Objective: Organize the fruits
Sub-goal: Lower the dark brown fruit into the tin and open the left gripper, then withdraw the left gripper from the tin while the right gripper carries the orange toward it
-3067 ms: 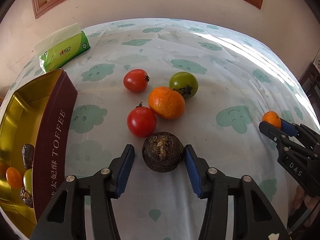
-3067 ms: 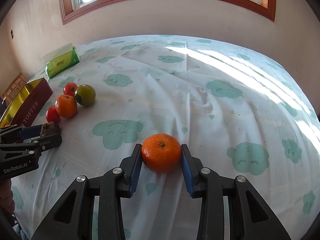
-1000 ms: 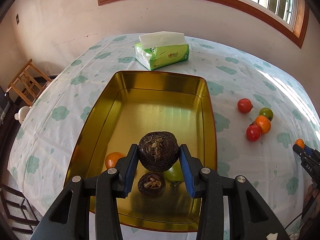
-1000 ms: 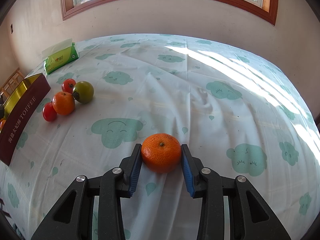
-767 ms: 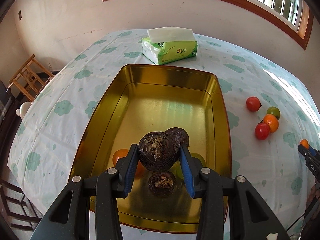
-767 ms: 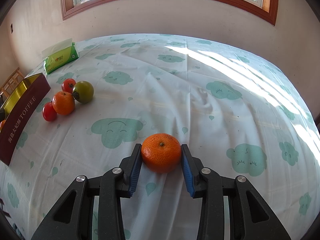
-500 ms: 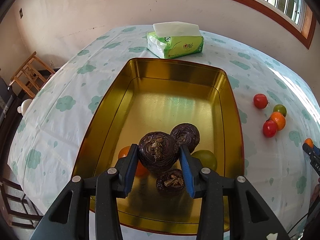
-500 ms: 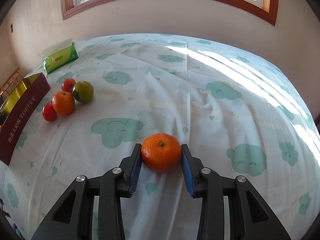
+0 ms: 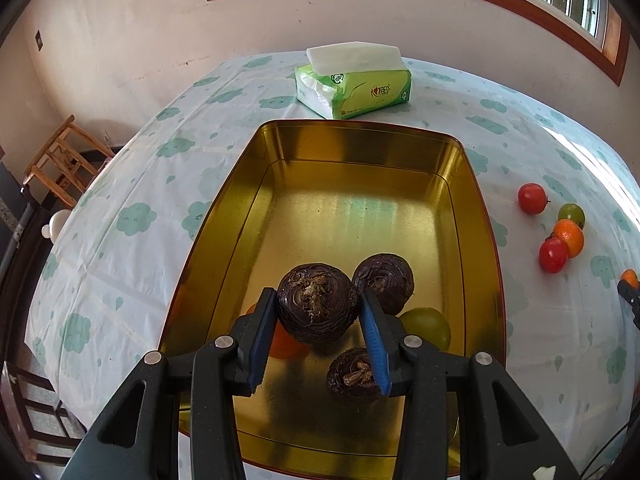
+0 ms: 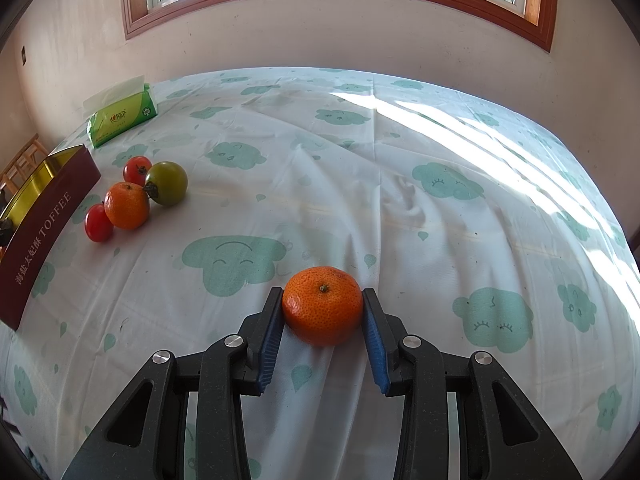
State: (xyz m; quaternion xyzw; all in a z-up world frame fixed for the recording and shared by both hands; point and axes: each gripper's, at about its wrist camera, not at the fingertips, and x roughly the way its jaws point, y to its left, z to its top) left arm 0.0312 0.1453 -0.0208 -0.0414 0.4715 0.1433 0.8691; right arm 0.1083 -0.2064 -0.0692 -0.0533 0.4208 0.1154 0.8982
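My left gripper (image 9: 319,312) is shut on a dark purple round fruit (image 9: 317,303) and holds it above the gold tin tray (image 9: 360,148). Below it in the tray lie two more dark fruits (image 9: 384,282) (image 9: 352,374), a green fruit (image 9: 427,326) and an orange one (image 9: 286,345). My right gripper (image 10: 322,316) is shut on a mandarin (image 10: 322,304) resting on the tablecloth. Two red tomatoes (image 10: 137,170) (image 10: 97,223), a mandarin (image 10: 126,205) and a green tomato (image 10: 167,183) sit in a cluster beside the tin (image 10: 44,216).
A green tissue pack (image 9: 354,82) lies behind the tin, also in the right wrist view (image 10: 120,116). A wooden chair (image 9: 60,164) stands off the table's left edge. The wall and window are close behind the table.
My left gripper carried the dark fruit from the tablecloth to above the tin and keeps moving forward over it. The right gripper has stayed still on the mandarin.
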